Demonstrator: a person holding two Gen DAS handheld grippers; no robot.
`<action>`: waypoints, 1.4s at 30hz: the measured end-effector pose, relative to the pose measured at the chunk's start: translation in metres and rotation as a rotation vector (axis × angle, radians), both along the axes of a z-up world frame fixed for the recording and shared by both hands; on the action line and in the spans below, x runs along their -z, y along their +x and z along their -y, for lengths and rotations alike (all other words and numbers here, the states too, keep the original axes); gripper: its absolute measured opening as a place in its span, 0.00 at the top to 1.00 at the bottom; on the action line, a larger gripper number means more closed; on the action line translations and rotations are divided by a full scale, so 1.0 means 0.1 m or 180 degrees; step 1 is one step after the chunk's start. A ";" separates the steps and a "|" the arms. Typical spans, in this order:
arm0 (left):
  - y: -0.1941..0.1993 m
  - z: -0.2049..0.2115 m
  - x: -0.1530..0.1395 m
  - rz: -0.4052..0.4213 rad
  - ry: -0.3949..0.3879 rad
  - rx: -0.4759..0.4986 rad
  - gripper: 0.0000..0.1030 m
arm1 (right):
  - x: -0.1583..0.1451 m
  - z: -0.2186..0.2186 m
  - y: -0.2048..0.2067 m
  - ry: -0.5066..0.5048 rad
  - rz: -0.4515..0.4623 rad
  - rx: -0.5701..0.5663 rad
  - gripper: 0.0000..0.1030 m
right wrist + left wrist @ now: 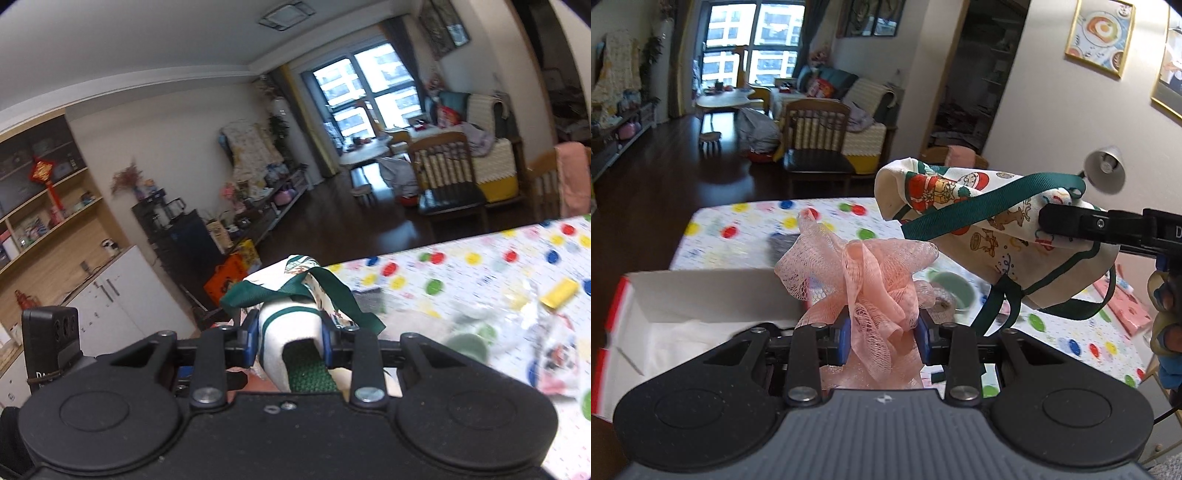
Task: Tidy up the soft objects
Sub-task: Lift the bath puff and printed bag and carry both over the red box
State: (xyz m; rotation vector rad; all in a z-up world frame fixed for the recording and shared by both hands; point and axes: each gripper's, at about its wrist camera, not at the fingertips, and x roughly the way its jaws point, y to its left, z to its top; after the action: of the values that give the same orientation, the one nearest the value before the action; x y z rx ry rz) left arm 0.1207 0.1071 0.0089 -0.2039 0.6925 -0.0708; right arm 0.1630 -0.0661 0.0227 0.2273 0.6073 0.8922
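- Your left gripper is clamped on the pink mesh sponge, above the white box.
- Your right gripper pinches the printed tote bag, right of that box.

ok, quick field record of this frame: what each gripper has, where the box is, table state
left gripper: shut on pink mesh bath pouf, held in the air
right gripper: shut on printed cloth bag with green straps, lifted clear of the table
bag vs pouf: bag is to the right of the pouf and higher, seen from the left wrist
open box: white inside, red-striped edge, below and left of the pouf
table: polka-dot cloth, small items blurred
motion blur: moderate
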 end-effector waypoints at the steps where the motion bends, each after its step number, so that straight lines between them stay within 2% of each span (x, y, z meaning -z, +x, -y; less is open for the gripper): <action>1: -0.03 -0.07 -0.02 0.0010 0.0021 -0.0026 0.68 | -0.02 -0.08 0.00 0.0003 0.0019 -0.0033 0.70; 19: -0.41 -1.26 -0.10 -0.0021 0.0310 -0.0526 0.68 | -0.23 -1.41 -0.07 0.0083 0.0183 -0.0550 0.70; 23: -0.45 -1.46 -0.07 -0.0055 0.0335 -0.0631 0.68 | -0.21 -1.67 -0.04 0.0071 0.0140 -0.0613 0.70; 30: -0.44 -1.74 0.09 -0.0187 0.0319 -0.0746 0.68 | 0.06 -2.03 -0.04 -0.0181 0.0011 -0.0689 0.70; 42: -0.25 -1.92 0.57 -0.0556 0.0250 -0.0625 0.68 | 0.79 -2.31 -0.02 -0.0832 -0.0277 -0.0591 0.70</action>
State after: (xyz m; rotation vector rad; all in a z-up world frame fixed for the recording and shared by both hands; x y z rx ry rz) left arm 0.0953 0.2988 -0.0478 -0.2032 0.8442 0.1637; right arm 0.1608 0.1649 -0.0562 -0.0269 0.8284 0.9739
